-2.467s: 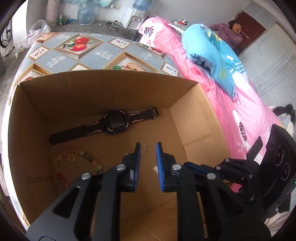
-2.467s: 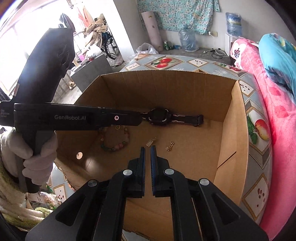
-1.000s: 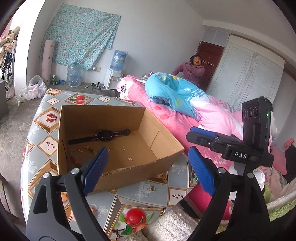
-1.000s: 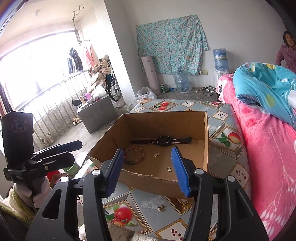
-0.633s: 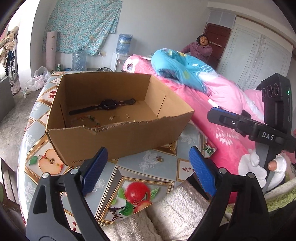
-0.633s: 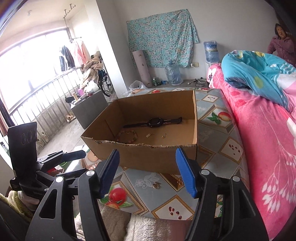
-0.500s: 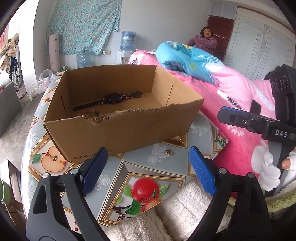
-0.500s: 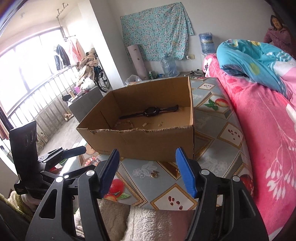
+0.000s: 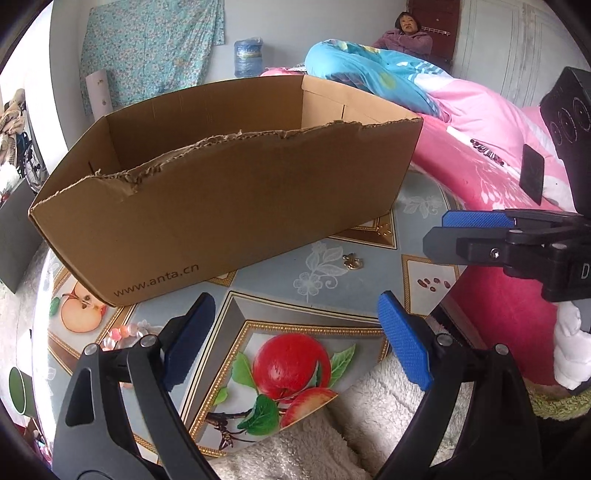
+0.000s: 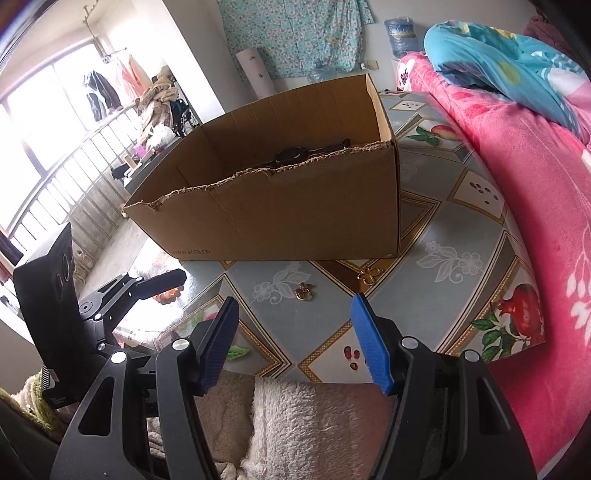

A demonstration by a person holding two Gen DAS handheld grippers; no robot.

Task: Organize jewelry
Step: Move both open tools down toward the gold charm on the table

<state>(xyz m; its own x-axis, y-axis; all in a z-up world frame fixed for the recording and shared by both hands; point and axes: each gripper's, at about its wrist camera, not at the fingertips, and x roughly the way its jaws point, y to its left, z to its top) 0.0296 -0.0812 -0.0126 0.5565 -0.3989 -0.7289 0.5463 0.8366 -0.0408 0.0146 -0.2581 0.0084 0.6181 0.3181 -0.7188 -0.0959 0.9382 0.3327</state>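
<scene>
Fluffy cream fabric (image 10: 295, 424) is lying nearest the cameras, bunched at the table's near edge beneath both tools. Above it the left gripper (image 9: 295, 339) is hovering with its black arms and ribbed blue pads (image 9: 404, 343) spread wide, nothing between them; the right gripper (image 10: 295, 343) is likewise standing apart and empty, its jaws having just been opening a little. Both are pointing down at a glossy tablecloth (image 10: 461, 229) printed with grey diamonds, gold borders and red fruit. On that cloth, just ahead of the pads, a small gold charm (image 10: 304, 292) is lying flat, and a second gold piece (image 10: 369, 275) is resting a little farther on, close to the box's base. Pink and clear beads (image 9: 123, 334) are peeking out by the left gripper's arm. Beyond them a brown cardboard box (image 9: 229, 206) with a ragged, torn near rim is sitting on the table, its long axis running left to right, its tall near wall blocking most of the interior. Over that rim, in the right wrist view, a black wristwatch (image 10: 295, 155) is lying lengthwise along the box. To the right a pink floral bedspread (image 10: 535, 192) is crowding the table edge, with a blue quilt (image 10: 498, 55) heaped on it. Farther off, a seated person (image 9: 406, 35) and a water jug (image 9: 248, 55) are visible against the wall.
</scene>
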